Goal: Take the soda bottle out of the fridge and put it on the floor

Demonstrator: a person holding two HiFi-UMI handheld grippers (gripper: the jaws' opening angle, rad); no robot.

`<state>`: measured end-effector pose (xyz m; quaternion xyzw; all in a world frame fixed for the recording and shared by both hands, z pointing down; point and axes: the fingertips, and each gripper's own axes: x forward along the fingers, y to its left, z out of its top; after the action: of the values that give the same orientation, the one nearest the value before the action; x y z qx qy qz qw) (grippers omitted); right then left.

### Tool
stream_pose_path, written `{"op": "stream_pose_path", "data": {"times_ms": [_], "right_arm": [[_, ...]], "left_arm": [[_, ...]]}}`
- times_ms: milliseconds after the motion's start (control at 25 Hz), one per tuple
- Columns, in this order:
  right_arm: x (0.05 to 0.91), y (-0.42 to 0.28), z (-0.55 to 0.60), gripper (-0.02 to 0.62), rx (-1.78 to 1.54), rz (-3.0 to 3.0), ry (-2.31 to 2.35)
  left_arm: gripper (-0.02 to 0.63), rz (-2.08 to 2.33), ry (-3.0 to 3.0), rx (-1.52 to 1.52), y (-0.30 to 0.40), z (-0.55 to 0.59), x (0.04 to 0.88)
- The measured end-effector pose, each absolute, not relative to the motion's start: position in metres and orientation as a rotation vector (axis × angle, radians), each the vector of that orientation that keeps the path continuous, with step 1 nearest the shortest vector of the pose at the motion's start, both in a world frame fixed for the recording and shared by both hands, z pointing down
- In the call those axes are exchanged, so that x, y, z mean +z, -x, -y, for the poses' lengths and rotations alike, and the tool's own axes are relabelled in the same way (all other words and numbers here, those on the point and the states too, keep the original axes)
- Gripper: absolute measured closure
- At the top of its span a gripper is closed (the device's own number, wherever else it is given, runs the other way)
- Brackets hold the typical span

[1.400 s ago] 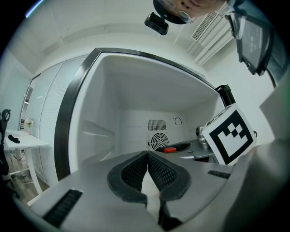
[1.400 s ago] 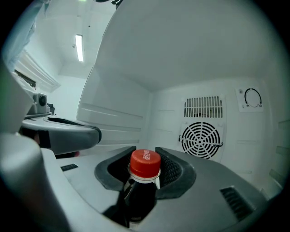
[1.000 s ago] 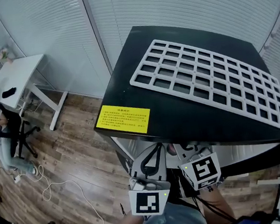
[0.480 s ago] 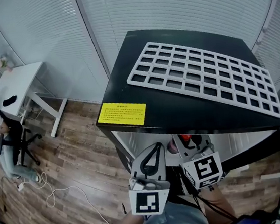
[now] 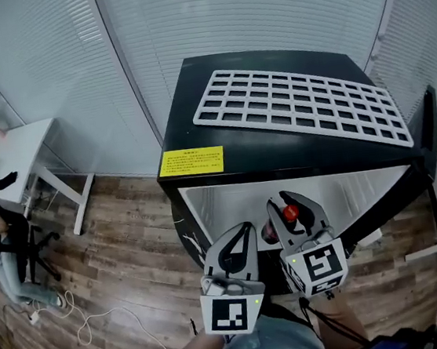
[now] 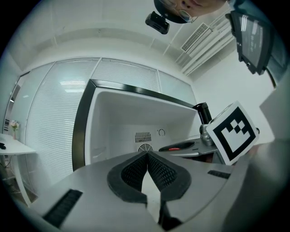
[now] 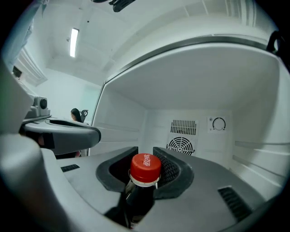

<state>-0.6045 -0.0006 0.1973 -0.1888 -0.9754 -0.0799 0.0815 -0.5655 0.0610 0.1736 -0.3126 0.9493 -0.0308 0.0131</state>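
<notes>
the right gripper (image 7: 145,155) clamps the soda bottle (image 7: 138,197) by its neck, just under the red cap (image 7: 145,166), with a pad pressed on each side. bottle and gripper are at the open front of the fridge (image 5: 294,146), facing its white interior, below its black top. the left gripper (image 6: 147,156) is beside them at the fridge's left side, its jaws closed together on nothing. a white grid rack (image 5: 297,103) lies on the fridge's top, and a yellow label (image 5: 191,162) sits at the top's front left corner.
</notes>
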Motion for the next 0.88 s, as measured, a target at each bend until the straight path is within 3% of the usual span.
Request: {"op": "stream_pose_path", "data": {"times_ms": [880], "right_arm": [[0.182,0.450,0.010,0.480,-0.166,2.999,0.010]], "left_arm": [[0.589,-2.696,1.491,-0.071,0.450,-0.060,0.169]]}}
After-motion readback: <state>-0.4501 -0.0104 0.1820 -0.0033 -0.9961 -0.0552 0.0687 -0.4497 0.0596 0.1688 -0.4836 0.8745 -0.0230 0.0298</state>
